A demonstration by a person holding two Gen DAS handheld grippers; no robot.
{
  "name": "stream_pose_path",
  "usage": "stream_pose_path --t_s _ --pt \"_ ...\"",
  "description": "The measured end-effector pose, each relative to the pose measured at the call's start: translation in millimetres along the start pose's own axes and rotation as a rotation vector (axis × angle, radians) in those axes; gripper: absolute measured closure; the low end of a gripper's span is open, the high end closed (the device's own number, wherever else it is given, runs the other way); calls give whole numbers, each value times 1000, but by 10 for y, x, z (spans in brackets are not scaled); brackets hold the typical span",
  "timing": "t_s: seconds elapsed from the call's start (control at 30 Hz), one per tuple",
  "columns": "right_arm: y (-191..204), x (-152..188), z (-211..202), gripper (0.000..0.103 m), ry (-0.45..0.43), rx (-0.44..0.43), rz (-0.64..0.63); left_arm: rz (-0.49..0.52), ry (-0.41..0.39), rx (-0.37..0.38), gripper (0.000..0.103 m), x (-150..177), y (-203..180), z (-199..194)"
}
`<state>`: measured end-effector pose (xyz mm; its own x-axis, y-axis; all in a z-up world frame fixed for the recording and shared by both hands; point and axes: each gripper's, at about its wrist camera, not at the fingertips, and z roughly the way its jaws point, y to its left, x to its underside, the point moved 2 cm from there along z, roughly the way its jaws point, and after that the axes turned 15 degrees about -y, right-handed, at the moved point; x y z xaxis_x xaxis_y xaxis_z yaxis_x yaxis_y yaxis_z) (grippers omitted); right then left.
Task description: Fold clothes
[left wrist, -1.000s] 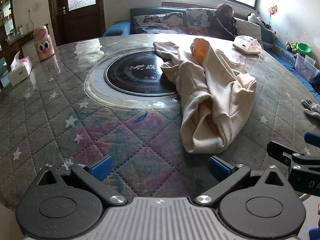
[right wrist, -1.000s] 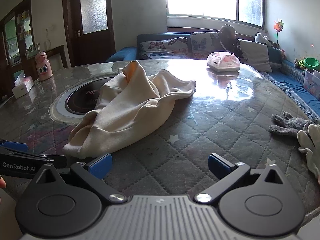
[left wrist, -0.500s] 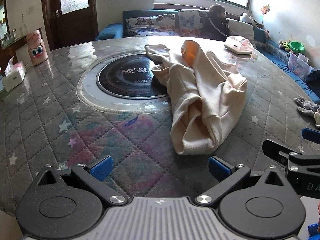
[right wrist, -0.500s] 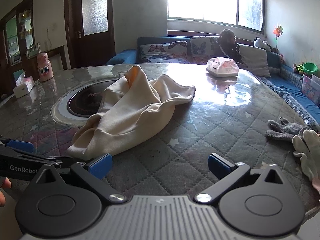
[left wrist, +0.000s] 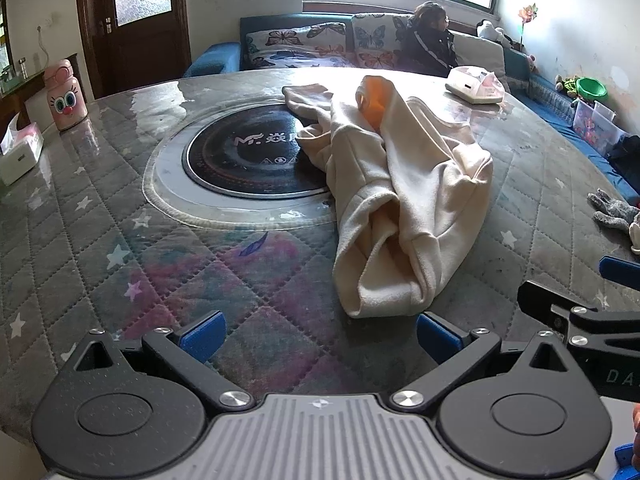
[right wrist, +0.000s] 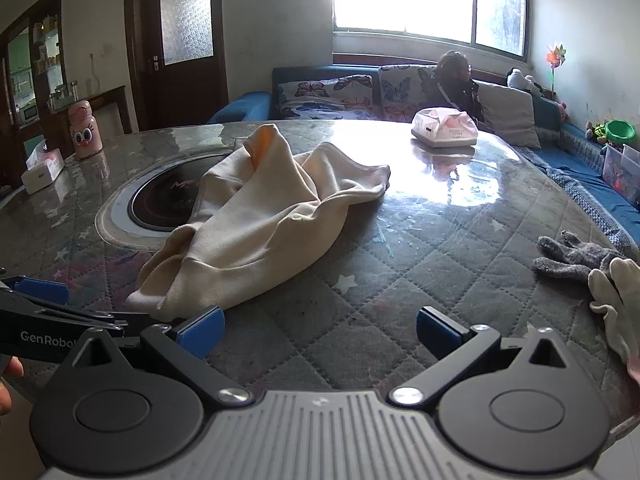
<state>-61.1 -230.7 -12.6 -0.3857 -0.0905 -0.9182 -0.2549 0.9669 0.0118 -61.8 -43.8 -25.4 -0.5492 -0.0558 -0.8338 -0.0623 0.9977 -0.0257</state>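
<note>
A crumpled cream garment (left wrist: 404, 196) with an orange lining lies on the round quilted table (left wrist: 120, 248), partly over the black hotplate (left wrist: 248, 156). Its near hem ends just ahead of my left gripper (left wrist: 318, 334), which is open and holds nothing. From the right wrist view the same garment (right wrist: 256, 220) is ahead and to the left. My right gripper (right wrist: 318, 332) is open too, its left pad just short of the hem. Each gripper shows at the edge of the other's view.
A grey glove (right wrist: 572, 256) and a pale cloth (right wrist: 620, 304) lie at the table's right edge. A tissue pack (right wrist: 446, 128) sits at the far side, a pink bottle (left wrist: 66, 96) and a tissue box (left wrist: 20, 154) at the far left. A person (left wrist: 430, 40) sits on the sofa behind.
Both grippers have moved a little closer to the garment's near hem. The garment has not moved, and both stay open.
</note>
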Motion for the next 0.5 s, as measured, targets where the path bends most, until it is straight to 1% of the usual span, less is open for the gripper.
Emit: stream_pose_path --t_s 0.3,0.5 --pt "-35 -6 100 0 15 -6 10 8 11 2 0 -41 -15 90" --pt "-52 -30 178 0 19 -23 19 2 4 5 0 -101 17 114"
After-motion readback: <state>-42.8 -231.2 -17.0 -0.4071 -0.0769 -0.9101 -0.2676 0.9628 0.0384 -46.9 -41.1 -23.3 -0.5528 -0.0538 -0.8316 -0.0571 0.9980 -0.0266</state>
